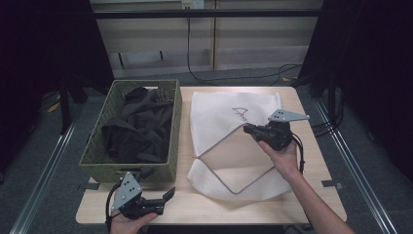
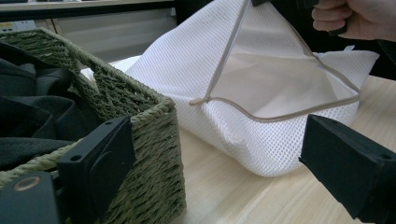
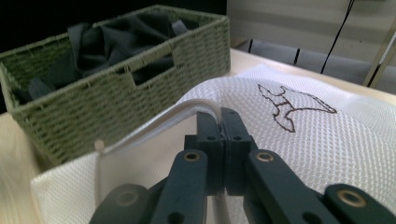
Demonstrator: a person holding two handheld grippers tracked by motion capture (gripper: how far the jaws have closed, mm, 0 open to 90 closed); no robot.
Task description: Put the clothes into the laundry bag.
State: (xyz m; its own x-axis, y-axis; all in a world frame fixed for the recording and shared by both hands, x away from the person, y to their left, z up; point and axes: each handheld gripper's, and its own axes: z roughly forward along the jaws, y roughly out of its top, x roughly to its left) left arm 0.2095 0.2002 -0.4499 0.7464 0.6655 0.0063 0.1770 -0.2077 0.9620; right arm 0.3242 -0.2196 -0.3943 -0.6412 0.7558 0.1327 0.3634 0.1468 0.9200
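A white mesh laundry bag (image 1: 219, 114) lies on the wooden table (image 1: 311, 161), its mouth held up and open. My right gripper (image 1: 247, 129) is shut on the bag's upper rim (image 3: 196, 106), lifting it above the table. The bag (image 3: 317, 135) carries a small dark embroidered mark. A green woven basket (image 1: 168, 126) with dark clothes (image 1: 139, 126) inside stands left of the bag. Near the table's front left edge, my left gripper (image 1: 168, 200) is open and holds nothing. It points at the basket's corner (image 2: 154, 140) and the bag's open mouth (image 2: 275, 79).
A hand (image 2: 359, 18) holding the right gripper shows at the top right of the left gripper view. Behind the table are a wall panel and a black cable (image 1: 234, 78) on the floor. Metal rails (image 1: 48, 165) run along both sides.
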